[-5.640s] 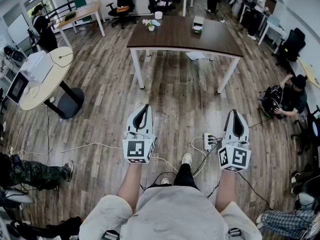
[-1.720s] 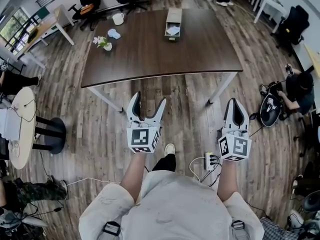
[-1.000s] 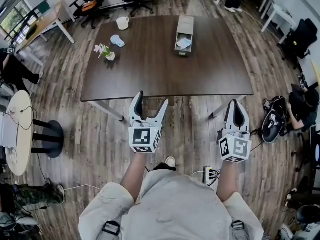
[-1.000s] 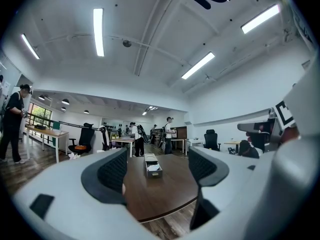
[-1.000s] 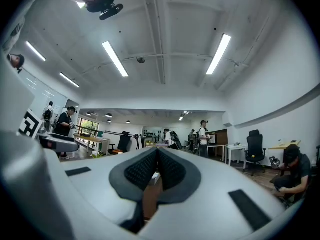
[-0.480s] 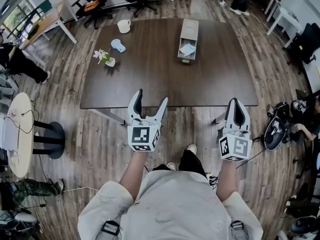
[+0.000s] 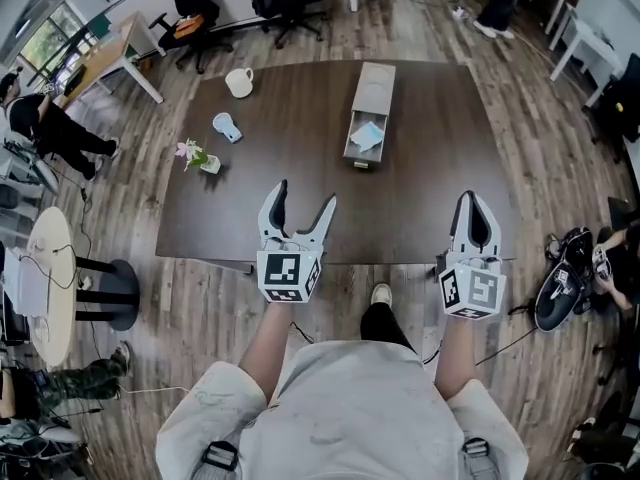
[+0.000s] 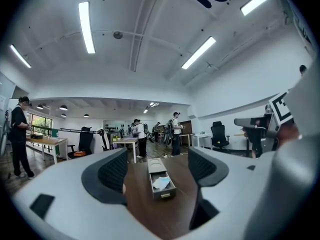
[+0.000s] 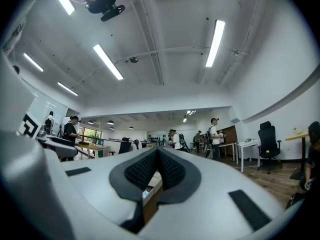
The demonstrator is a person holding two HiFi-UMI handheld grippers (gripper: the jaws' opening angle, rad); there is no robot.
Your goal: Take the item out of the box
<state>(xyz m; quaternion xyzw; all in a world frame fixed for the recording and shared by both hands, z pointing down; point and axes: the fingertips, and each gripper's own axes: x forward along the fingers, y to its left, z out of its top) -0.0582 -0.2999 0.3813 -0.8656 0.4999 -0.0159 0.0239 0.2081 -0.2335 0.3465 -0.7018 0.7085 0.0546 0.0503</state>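
Dark-wood table (image 7: 290,118) has drawn nearer — the open box (image 7: 375,83) holding its pale item (image 7: 367,136) sits mid-table (well beyond both tools), left gripper (image 7: 304,198) spread, right gripper (image 7: 470,200) pressed together, reach not begun.

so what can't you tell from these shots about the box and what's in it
Item: too small in head and left gripper views; just a pale crumpled shape.
Box, far half: its own top covers the inside, head view.
Box in right gripper view: mostly hidden by the shut right gripper.
Blue thing: too small to name.
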